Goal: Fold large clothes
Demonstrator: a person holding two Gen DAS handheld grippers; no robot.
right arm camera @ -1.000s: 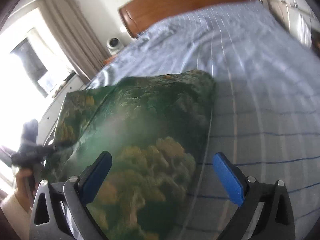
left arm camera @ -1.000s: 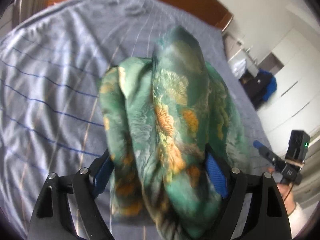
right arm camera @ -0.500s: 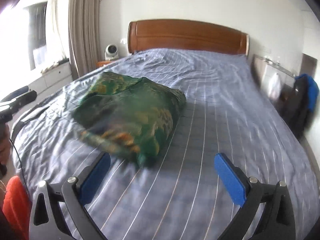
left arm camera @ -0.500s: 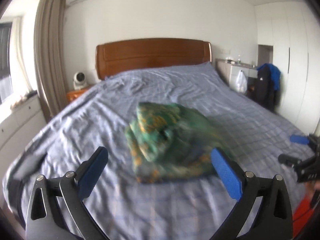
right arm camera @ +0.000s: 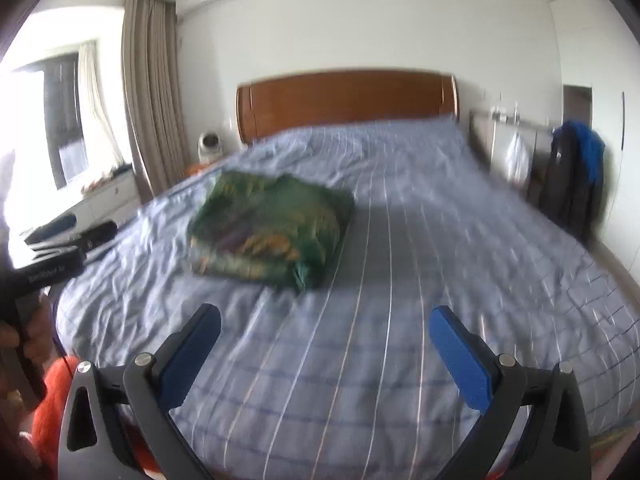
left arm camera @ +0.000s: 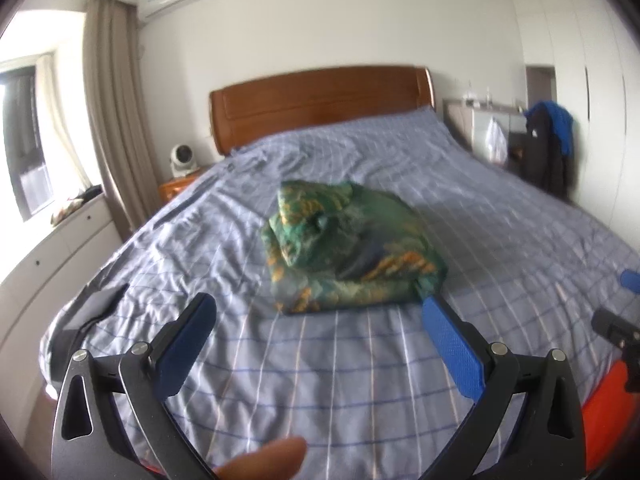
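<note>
- Folded green floral garment sits mid-bed, toward the left edge.
- left gripper is wide open, nothing in it.
- right gripper is spread wide too, empty.

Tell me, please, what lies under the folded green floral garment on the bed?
The green floral garment rests directly on the blue checked bedsheet, which shows all around it. Whatever sits beneath the bundle itself is covered, so nothing else can be confirmed there.

Blown-out daylight from the window, motion blur, fisheye-bent edges.
</note>
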